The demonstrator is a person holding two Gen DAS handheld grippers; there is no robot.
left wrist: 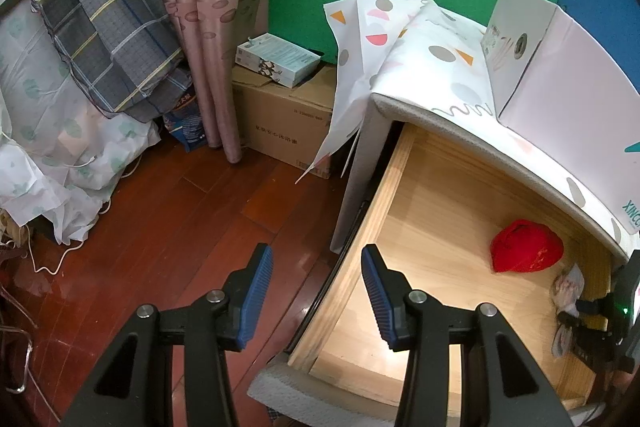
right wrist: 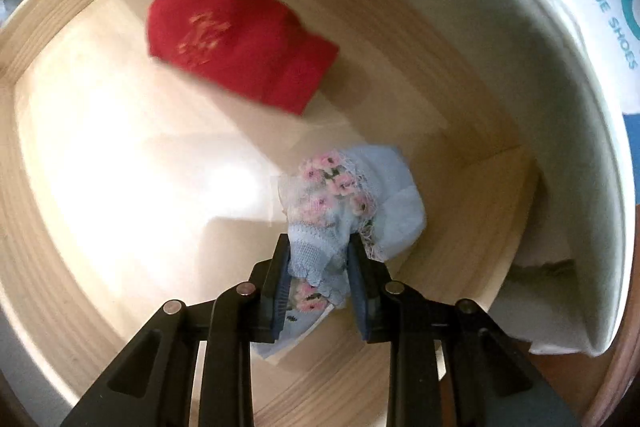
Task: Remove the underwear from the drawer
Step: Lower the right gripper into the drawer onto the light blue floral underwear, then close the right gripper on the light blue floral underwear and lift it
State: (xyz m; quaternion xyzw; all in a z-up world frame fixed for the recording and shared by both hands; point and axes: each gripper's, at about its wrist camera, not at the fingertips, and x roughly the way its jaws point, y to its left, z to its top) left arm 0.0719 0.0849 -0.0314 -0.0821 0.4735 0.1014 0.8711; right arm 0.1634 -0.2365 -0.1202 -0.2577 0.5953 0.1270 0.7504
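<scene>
The wooden drawer (left wrist: pixel 384 195) of a white cabinet stands pulled open. Red underwear (left wrist: pixel 526 247) lies on the drawer floor near the back; it also shows in the right wrist view (right wrist: pixel 236 47). My right gripper (right wrist: pixel 318 247) is inside the drawer, shut on light blue underwear with pink flowers (right wrist: pixel 352 195), which hangs bunched between the fingers. That gripper and garment show at the right edge of the left wrist view (left wrist: pixel 568 291). My left gripper (left wrist: pixel 316 267) is open and empty, above the drawer's left side wall.
A white shoe box (left wrist: pixel 560 83) sits on the cabinet's patterned cloth (left wrist: pixel 420 43). A cardboard box (left wrist: pixel 280 123), a curtain (left wrist: pixel 208 27) and bedding (left wrist: pixel 80 67) stand to the left. Red-brown wood floor (left wrist: pixel 180 227) lies beside the drawer.
</scene>
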